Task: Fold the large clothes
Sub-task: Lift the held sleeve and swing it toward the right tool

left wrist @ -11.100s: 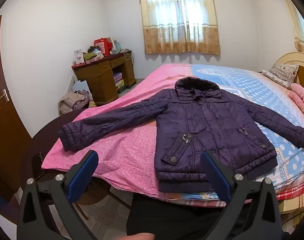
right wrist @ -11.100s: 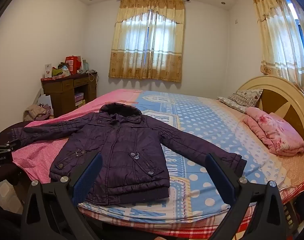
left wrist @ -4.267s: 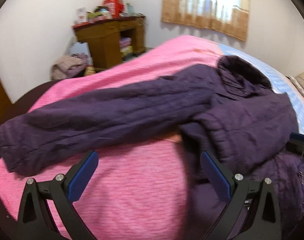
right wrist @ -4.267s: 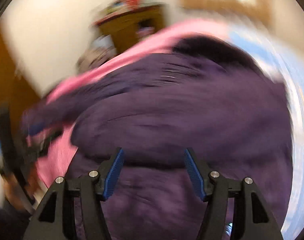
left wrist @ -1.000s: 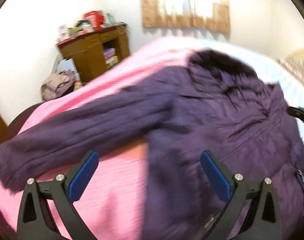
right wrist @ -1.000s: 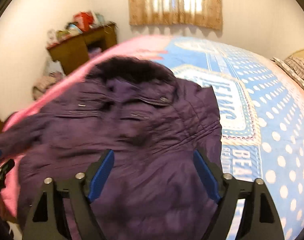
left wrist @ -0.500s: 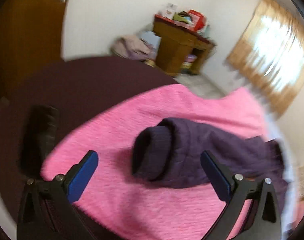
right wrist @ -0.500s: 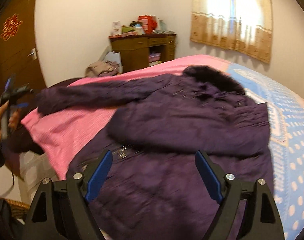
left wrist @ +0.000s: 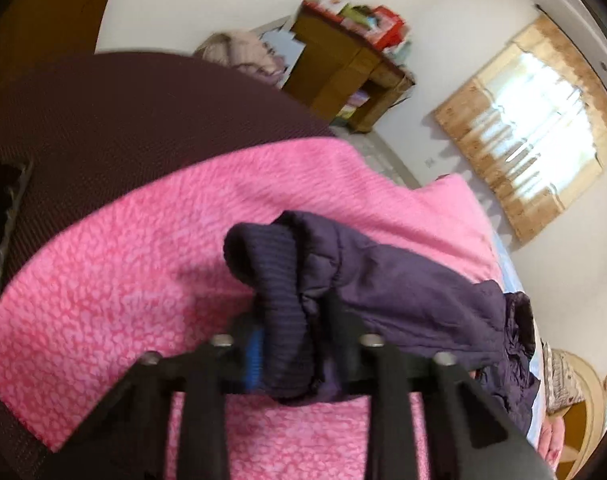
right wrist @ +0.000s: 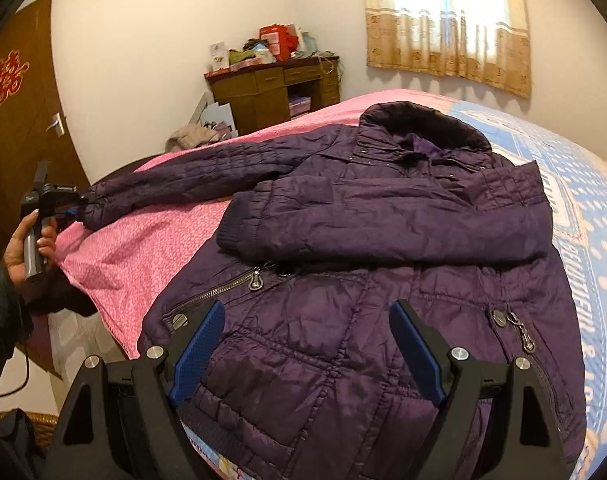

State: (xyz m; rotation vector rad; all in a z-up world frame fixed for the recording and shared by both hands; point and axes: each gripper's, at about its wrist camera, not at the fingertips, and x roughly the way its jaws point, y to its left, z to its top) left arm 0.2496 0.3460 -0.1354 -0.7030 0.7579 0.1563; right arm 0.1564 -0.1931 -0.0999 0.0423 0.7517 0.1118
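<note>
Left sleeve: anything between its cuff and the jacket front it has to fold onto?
Nothing visible. The left gripper, whose jaws have just been closing, pinches the cuff. Only bare pink blanket lies between it and the jacket, where the other sleeve already lies folded.

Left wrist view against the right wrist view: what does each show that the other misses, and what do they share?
Only the left wrist view shows the left gripper, its jaws having just closed, pinching the ribbed cuff up close. Only the right wrist view shows the jacket body, the other sleeve folded across its chest, and the open right gripper above the hem. Both show the outstretched sleeve, pink blanket, desk and curtained window.
</note>
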